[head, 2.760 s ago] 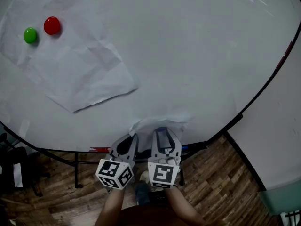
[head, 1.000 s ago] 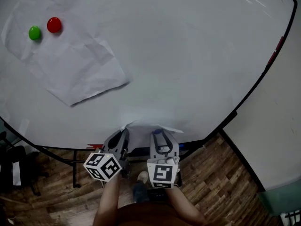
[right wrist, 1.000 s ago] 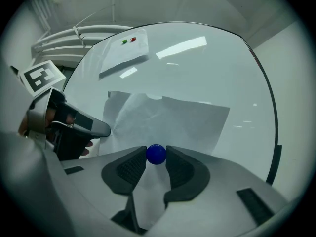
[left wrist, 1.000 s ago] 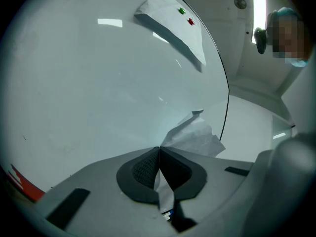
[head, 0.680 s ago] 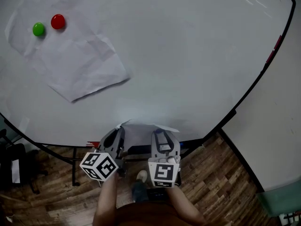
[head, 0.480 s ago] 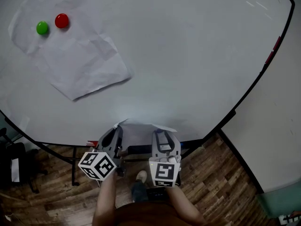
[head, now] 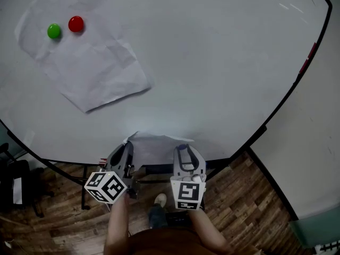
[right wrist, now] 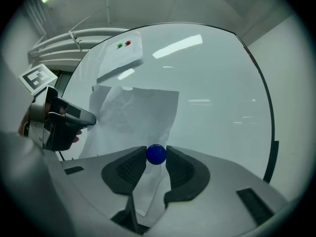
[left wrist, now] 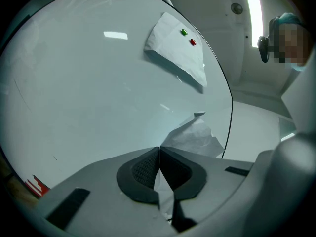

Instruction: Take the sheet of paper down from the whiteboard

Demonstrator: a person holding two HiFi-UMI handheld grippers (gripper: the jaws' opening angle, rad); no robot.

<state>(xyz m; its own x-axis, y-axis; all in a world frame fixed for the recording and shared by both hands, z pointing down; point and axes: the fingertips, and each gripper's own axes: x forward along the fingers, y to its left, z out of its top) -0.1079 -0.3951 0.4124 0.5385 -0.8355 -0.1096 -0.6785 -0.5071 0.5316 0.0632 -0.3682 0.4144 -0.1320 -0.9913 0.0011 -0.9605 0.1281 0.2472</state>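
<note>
A crumpled white sheet [head: 157,142] hangs low in front of the whiteboard [head: 212,62], between my two grippers. My left gripper [head: 126,145] is shut on the sheet's left edge; in the left gripper view the paper [left wrist: 195,135] runs out from between the closed jaws [left wrist: 159,151]. My right gripper [head: 184,149] holds a round blue magnet [right wrist: 156,154] between its pads, with the sheet [right wrist: 133,117] right behind it. Whether the magnet still touches the board is unclear. A second sheet [head: 90,62] stays pinned at the upper left under a green magnet [head: 54,31] and a red magnet [head: 76,24].
The whiteboard's dark frame [head: 276,121] runs down the right side, with a pale wall [head: 319,142] beyond it. Wooden floor [head: 249,211] and the board's stand legs [head: 85,195] lie below. A person's head [left wrist: 286,33] shows at the top right of the left gripper view.
My left gripper has shifted left and slightly up with the sheet's edge in it, so the lower sheet spreads wider. The right gripper has stayed put.
</note>
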